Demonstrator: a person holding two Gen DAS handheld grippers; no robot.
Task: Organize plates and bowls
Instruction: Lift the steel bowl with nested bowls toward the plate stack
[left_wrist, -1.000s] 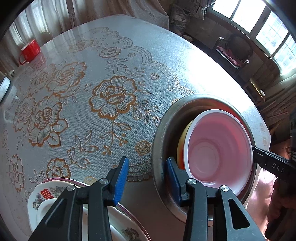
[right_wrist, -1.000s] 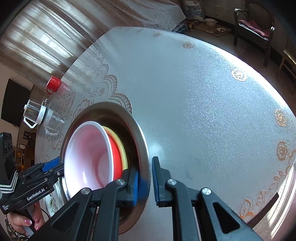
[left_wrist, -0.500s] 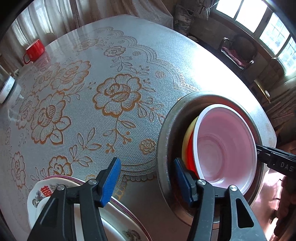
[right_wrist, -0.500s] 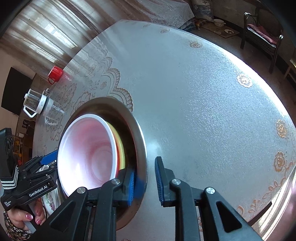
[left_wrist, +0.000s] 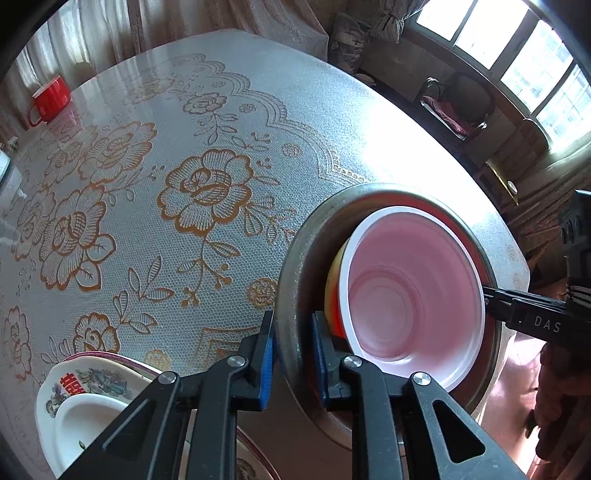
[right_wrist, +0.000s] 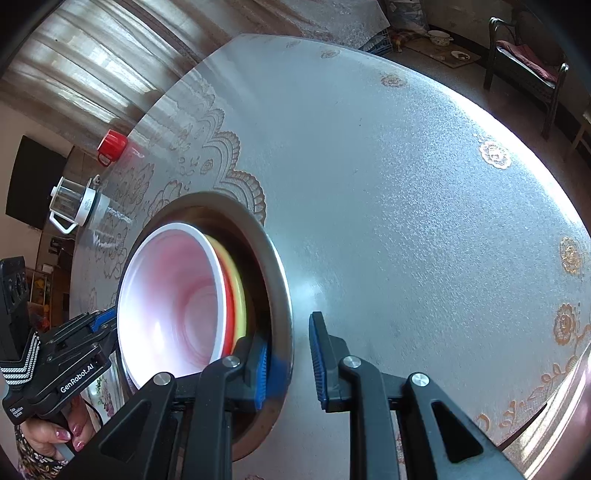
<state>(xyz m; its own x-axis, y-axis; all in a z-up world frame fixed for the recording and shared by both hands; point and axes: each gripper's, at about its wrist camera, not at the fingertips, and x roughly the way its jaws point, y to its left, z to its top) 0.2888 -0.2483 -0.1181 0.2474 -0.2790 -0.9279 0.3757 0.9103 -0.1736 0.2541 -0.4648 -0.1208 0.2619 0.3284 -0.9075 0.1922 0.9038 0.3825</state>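
**A:** Left wrist view: left claw has just clamped onto the rim of the basin, which sits at the desk edge with the bowls stacked inside. Hazard?

**B:** A one-sided lift could tilt it and spill the bowls. Plates lie just beside.

**A:** Right wrist view?

**B:** Right claw straddles the opposite rim, jaws just eased apart and not gripping. Mug and jug stand well apart.

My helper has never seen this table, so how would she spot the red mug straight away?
Start from the round table with its gold-flower cloth. Look to the far edge by the curtains, well away from the metal basin of stacked bowls. The red mug stands alone there, the only handled cup, beside a glass jug.
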